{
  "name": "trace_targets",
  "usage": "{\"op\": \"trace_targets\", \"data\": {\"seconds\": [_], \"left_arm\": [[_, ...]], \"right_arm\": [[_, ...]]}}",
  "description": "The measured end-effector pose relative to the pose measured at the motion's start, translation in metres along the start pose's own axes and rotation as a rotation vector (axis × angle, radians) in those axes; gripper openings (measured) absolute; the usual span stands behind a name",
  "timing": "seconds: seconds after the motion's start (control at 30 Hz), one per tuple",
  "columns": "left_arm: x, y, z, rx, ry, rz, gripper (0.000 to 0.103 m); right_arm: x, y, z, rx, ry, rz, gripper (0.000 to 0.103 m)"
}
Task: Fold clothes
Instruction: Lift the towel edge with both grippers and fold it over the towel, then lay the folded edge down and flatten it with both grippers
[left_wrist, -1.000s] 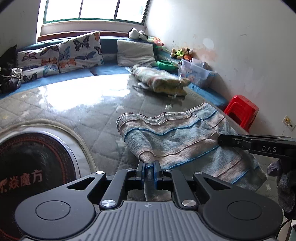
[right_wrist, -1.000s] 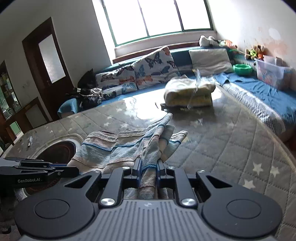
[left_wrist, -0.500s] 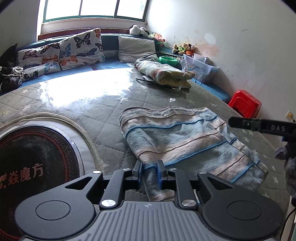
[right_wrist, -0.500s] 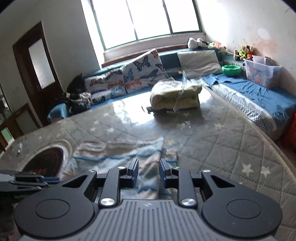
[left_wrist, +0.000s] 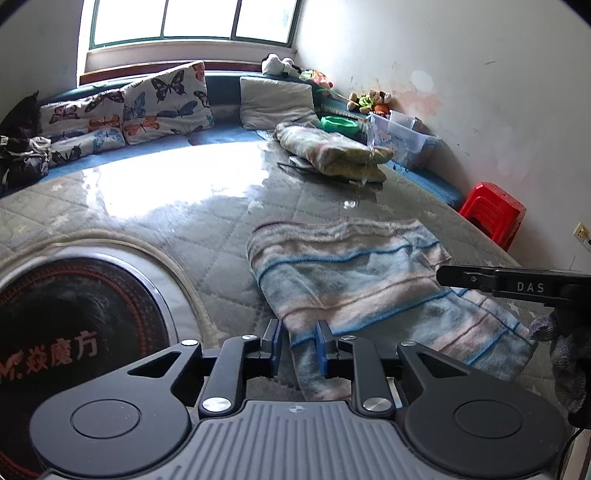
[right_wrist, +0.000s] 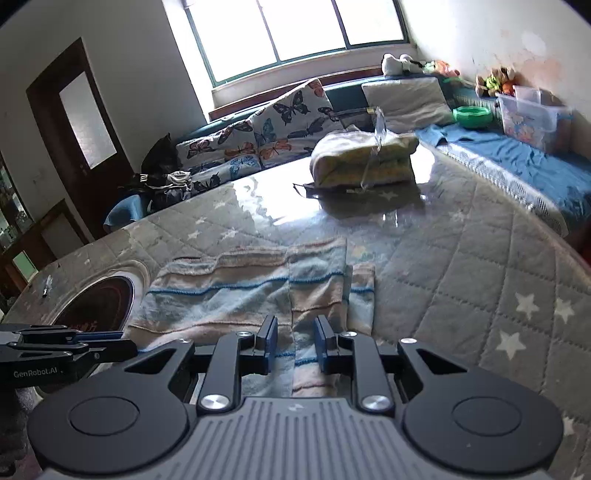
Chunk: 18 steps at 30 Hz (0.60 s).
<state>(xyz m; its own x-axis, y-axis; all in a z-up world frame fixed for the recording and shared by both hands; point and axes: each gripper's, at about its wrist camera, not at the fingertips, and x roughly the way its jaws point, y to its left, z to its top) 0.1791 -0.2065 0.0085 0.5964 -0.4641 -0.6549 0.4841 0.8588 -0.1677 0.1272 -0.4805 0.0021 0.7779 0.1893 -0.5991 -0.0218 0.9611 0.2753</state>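
Table's (right_wrist: 461, 280) middle and right edge lie clear past the towel (right_wrist: 258, 291). A folded blanket (right_wrist: 365, 162) blocks the far edge; the cooker ring (left_wrist: 74, 314) seemingly sits flush at the left edge.

We see from each wrist, close, looking down along the fingers. Both views share the striped towel (left_wrist: 369, 280) (right_wrist: 251, 291) and the window (left_wrist: 192, 18) (right_wrist: 295, 29) beyond.

A grey quilted mattress (left_wrist: 207, 236) printed with pale stars carries everything. A striped blue-and-beige towel (left_wrist: 369, 284) lies flat on it, one narrow flap doubled over. Beyond the towel, towards the window, rests a folded yellow-and-grey blanket (right_wrist: 365, 158) with a thin dark object tucked at its base. Left of the towel a round dark red-lettered disc (left_wrist: 70, 332) sits in the mattress surface.
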Motion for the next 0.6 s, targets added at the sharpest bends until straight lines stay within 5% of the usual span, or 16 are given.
{"op": "trace_targets", "data": {"seconds": [0.6], "left_arm": [[0.022,-0.004,0.037,0.032,-0.017,-0.028,0.022]], "right_arm": [[0.026,-0.001,0.031,-0.045,0.029,0.020,0.021]]}}
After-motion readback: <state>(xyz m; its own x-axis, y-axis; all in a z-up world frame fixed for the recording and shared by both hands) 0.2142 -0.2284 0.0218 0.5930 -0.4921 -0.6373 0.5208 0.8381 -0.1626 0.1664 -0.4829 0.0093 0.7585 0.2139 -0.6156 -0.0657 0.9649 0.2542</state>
